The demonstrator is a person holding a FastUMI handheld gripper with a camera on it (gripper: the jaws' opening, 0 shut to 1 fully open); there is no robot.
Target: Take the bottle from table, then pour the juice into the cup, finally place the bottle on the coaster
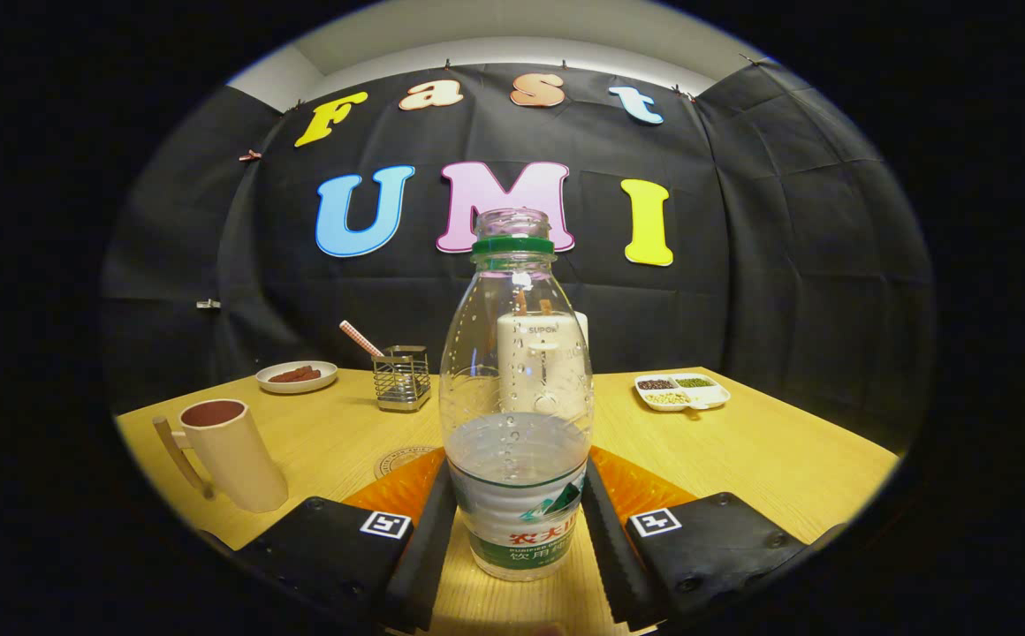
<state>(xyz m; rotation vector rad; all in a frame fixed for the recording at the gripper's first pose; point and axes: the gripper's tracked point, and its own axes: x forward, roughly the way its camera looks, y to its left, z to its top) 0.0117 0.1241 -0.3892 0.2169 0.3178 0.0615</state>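
Pale wooden table (786, 459) in a black-draped booth; the clear, uncapped plastic bottle (518, 397) stands upright, mouth up, clamped between the gripper (520, 521) fingers.

coaster (402, 460) mostly hidden behind a finger, white container (541, 358) blurred through the bottle (518, 397), dish contents unclear

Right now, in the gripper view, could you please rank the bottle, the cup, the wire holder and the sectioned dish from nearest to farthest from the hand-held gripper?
1. Bottle: between the fingers of the hand-held gripper, which appear to press on its sides.
2. Cup: just ahead, to the left.
3. Wire holder and sectioned dish: both far back, left and right; too close to call.
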